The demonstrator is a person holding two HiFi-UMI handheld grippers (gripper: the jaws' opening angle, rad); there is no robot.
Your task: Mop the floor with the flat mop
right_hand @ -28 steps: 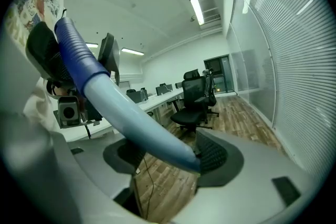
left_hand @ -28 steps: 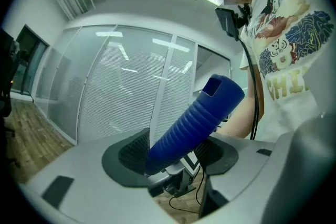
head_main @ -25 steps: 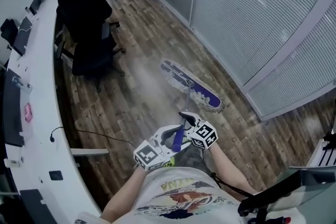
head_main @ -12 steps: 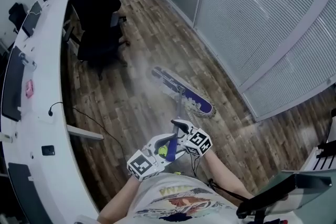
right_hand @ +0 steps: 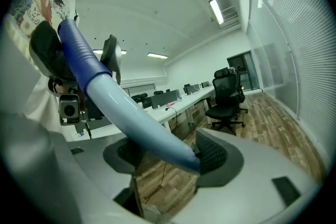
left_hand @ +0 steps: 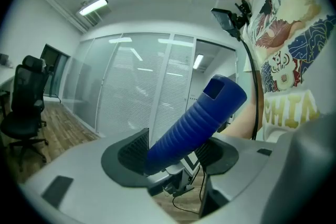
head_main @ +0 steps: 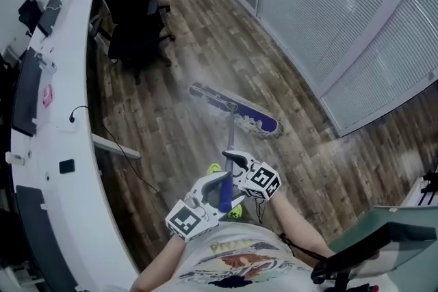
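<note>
The flat mop's blue head [head_main: 236, 111] with pale fringe lies on the wooden floor ahead of me, its pole [head_main: 230, 128] rising toward my hands. My left gripper [head_main: 213, 189] is shut on the blue ribbed grip of the mop handle [left_hand: 195, 122] at the pole's top end. Just beyond it my right gripper [head_main: 235, 162] is shut on the pale blue pole [right_hand: 134, 118], which crosses between its black pads [right_hand: 212, 157]. In the head view both grippers sit close together in front of my chest.
A long curved white desk [head_main: 48, 147] with monitors runs along the left; a cable [head_main: 116, 147] trails from it across the floor. A black office chair [head_main: 130, 0] stands at the far end. Glass partitions with blinds [head_main: 342, 17] line the right. A yellow-green shoe [head_main: 214, 168] shows below the grippers.
The mop head has slid left and a little nearer across the floor. Both grippers have stayed shut on the handle, and the view has shifted with me.
</note>
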